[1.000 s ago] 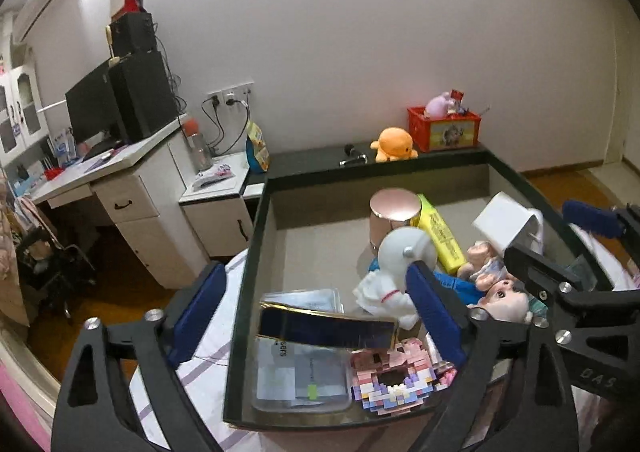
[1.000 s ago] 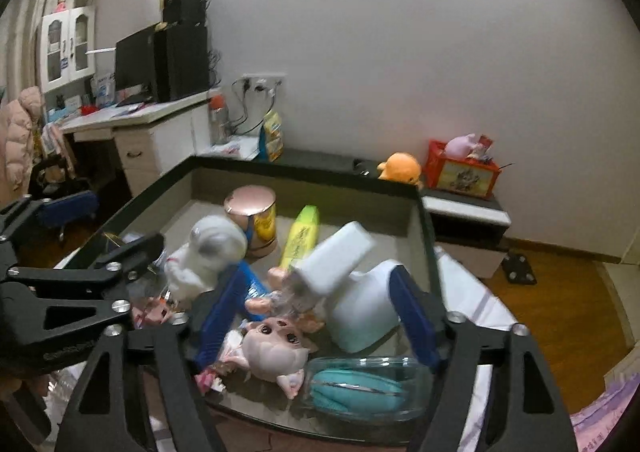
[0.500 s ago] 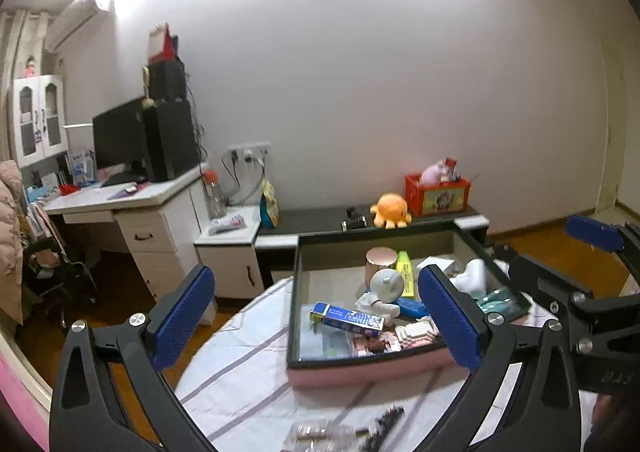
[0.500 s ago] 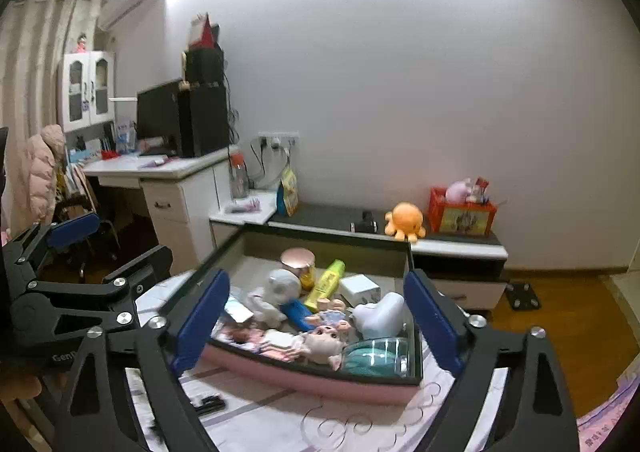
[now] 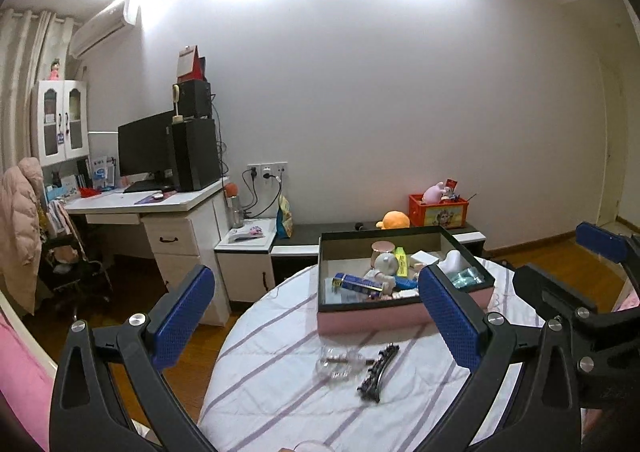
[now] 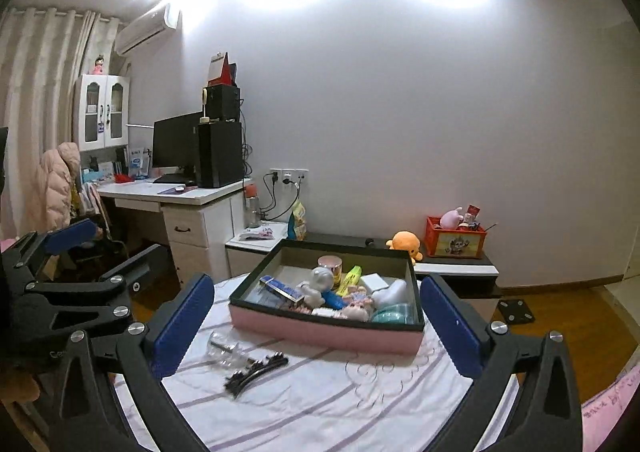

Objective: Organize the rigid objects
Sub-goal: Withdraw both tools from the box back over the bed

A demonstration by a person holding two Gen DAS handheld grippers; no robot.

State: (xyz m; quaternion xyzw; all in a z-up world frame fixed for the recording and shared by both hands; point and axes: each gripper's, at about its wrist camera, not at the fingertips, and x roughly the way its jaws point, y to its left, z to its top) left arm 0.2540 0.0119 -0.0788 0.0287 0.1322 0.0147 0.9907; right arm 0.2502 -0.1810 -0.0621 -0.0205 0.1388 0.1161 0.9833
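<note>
Left gripper (image 5: 316,316): you held it wide apart and empty, with nothing between the blue pads, over the near part of the table; in the right wrist view it sat at 9 o'clock (image 6: 70,272)
Clear plastic piece (image 5: 340,362): it lay on the cloth at about 6 o'clock from the box, just beside the hair clip
Black hair clip (image 5: 378,372): it lay slanted on the cloth, just to the 3 o'clock side of the clear piece, apart from the box
Round table (image 5: 280,392): it wore a white cloth with purple stripes
Pink box (image 5: 372,316): it stood toward the far side of the table, dark rim up, open at the top
Box contents: a blue carton (image 5: 358,283) lay at its 9 o'clock side, a white round-headed figure (image 5: 384,266) near the middle, a pink-lidded tin (image 5: 382,248) at 12 o'clock, a yellow tube (image 5: 401,260) beside the tin, a teal case (image 6: 394,312) at the 4 o'clock corner
Right gripper (image 6: 316,322): your jaws were still spreading, close to full width, with nothing between them; they framed the box from the near side without touching it
</note>
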